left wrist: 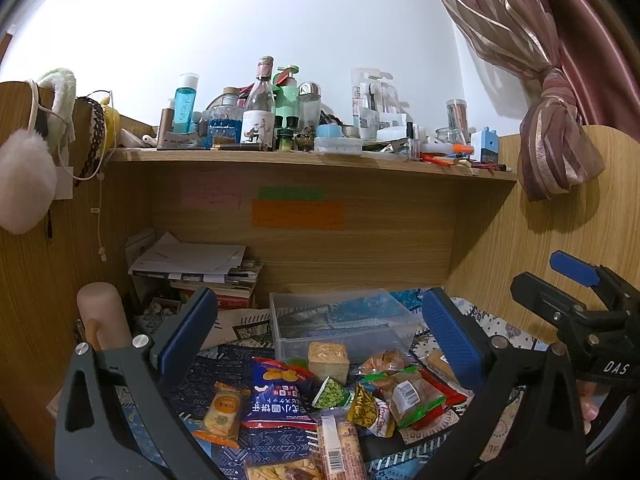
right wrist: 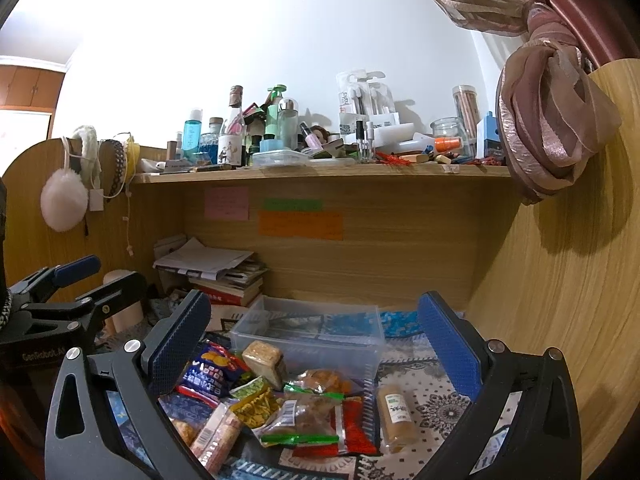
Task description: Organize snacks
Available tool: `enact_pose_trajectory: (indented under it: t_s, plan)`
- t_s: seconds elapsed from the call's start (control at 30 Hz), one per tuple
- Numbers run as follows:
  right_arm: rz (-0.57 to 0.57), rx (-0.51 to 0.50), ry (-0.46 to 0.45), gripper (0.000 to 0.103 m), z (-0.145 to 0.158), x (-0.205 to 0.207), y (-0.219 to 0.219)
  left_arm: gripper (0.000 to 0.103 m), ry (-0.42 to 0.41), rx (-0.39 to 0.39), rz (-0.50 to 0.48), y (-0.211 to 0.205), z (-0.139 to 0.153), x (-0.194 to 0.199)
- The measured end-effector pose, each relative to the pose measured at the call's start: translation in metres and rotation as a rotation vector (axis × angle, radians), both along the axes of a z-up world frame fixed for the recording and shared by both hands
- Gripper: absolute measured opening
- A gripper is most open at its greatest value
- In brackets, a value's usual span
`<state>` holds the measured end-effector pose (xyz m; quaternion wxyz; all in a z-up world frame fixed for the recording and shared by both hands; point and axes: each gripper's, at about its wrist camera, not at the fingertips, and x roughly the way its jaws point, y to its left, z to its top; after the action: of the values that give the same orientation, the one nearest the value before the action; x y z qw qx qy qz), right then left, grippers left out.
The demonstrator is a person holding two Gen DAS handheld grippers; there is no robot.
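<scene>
Wooden desk alcove with a patterned blue-and-white cloth [right wrist: 424,408] spread over the top. White wall above, pink curtain [right wrist: 552,128] knotted at the upper right. Behind the clear plastic bin [right wrist: 308,332]: wood back panel bearing three sticky notes, one pink [right wrist: 226,203], one green [right wrist: 293,204], one orange [right wrist: 300,225]. Above those, a shelf [right wrist: 320,171] crowded with bottles and jars, too many and too overlapped to count. Left of the bin, one stack of books and papers [right wrist: 216,276] and one pale pink cylinder [left wrist: 102,312]. Fluffy white earmuffs [left wrist: 24,176] hung on the left side panel.

Snacks heaped on the cloth just in front of the bin, none inside it: one blue chip bag [left wrist: 278,394], one square cracker block [left wrist: 328,360] touching the bin's front wall, one green pea packet [left wrist: 334,394], one yellow packet [left wrist: 362,408], one orange-wrapped biscuit [left wrist: 222,410], one pale bar [right wrist: 396,416] off to the right of the pile. Others overlapping, count uncertain.

Left gripper [left wrist: 320,328] spread wide over the pile, nothing between the blue pads. Right gripper [right wrist: 316,340] likewise wide apart and holding nothing, just in front of the bin.
</scene>
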<state>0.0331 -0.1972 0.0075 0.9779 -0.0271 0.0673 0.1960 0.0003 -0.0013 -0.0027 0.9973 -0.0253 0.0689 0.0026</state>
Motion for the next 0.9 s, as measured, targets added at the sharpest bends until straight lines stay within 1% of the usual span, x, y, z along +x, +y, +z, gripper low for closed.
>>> enact_pose_trajectory:
  t_s: [0.9]
  plan:
    - [0.002, 0.004, 0.003, 0.103, 0.0002, 0.0002, 0.0004, 0.103, -0.003, 0.000, -0.003, -0.0003, 0.0001, -0.0004]
